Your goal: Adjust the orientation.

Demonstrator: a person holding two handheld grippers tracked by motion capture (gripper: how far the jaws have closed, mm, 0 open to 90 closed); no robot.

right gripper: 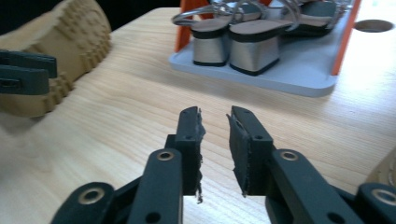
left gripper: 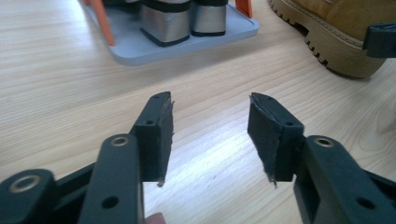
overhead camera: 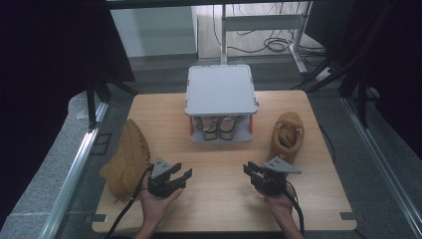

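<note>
Two tan boots (overhead camera: 125, 159) (overhead camera: 287, 135) (lug-soled, one tipped over) flank both empty grippers (overhead camera: 185, 174) (overhead camera: 248, 169), jaws apart.

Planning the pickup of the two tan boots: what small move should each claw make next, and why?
Probably swing each claw outward to its nearest boot: the left claw toward the left boot, the right claw toward the right boot. Both claws stand open, holding nothing, over bare table.

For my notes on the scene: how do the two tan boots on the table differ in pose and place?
The left boot lies on its side, its lugged sole showing; the right boot stands on its sole, its opening facing up. The left boot lies by the table's left edge, the right boot near the right edge. Both are tan.
</note>
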